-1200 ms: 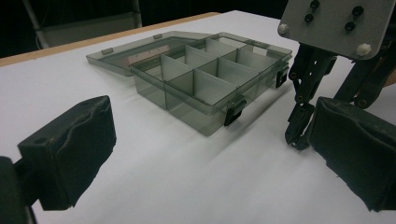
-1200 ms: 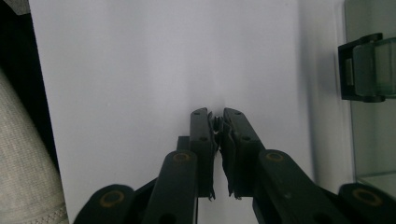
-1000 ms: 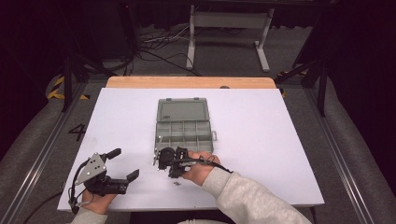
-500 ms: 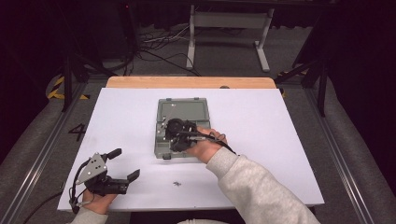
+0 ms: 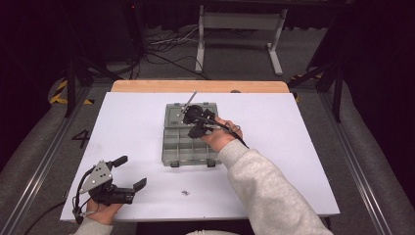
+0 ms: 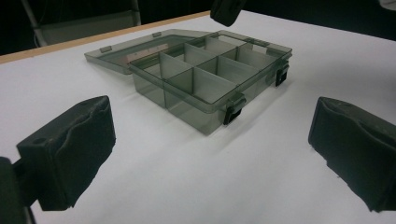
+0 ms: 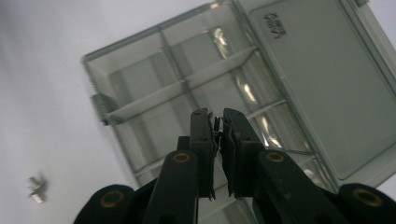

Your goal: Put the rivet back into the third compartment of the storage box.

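A smoky grey see-through plastic box (image 5: 188,142) lies open in the middle of the white table (image 5: 293,161), its flat lid (image 5: 176,111) folded back toward the far edge. Thin walls split the tray into small compartments, and two dark latches sit on its near wall, plain in the left gripper view (image 6: 212,88).

The right gripper (image 5: 195,120) hangs over the box's far half. In the right gripper view its jaws are nearly closed, pinching a small dark metal piece (image 7: 217,122) at the tips above the compartments. The left gripper (image 5: 131,172) rests near the table's front left corner, well apart from the box, jaws spread wide with nothing between them.

A few tiny metal parts (image 5: 185,192) lie on the bare table just in front of the box; what they are is too small to tell.

A wooden strip (image 5: 147,86) edges the table's far side. Beyond it the room is dark, with cables on the floor (image 5: 166,46) and a white metal stand (image 5: 240,22).
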A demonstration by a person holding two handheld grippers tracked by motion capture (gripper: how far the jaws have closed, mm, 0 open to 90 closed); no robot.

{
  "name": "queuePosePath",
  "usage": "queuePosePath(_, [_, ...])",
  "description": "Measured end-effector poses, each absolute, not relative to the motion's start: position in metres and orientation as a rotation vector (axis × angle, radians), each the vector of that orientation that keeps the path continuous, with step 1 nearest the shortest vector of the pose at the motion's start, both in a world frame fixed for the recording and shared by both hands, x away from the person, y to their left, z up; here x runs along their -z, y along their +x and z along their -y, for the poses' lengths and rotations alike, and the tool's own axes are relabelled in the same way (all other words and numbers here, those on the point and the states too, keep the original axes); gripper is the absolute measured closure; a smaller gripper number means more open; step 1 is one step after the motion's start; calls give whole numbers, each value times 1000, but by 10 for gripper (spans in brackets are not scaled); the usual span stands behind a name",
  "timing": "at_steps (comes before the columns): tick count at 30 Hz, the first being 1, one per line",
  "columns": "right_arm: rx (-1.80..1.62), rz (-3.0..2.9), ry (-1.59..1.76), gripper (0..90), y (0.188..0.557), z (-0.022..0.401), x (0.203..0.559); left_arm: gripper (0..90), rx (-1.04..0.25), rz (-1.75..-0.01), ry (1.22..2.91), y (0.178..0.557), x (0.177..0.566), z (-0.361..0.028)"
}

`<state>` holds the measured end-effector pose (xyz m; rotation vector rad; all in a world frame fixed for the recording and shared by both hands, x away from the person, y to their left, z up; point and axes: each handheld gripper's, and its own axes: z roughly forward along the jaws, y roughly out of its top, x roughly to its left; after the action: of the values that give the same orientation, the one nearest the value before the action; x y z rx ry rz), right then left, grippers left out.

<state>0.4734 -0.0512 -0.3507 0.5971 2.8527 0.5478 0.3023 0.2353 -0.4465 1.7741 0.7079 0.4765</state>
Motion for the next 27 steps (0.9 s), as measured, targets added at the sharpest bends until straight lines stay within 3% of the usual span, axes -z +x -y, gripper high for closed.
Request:
queuePosePath(13, [-505,-2845,740,822,504,66,381,14,-478,-707,1769,302,446,-236])
queuePosePath(16, [-498,-2827,749,725,505,68,382,14,-478,-707,1766,302,446,-236])
queuePosePath(19, [-560,-2788,755,571,498,70,372,14,-477,-710,1765,302,446,-236])
queuePosePath(27, [-666,-2807,571,486,454,64,341,14,-478,-706,1764,302,446,-235])
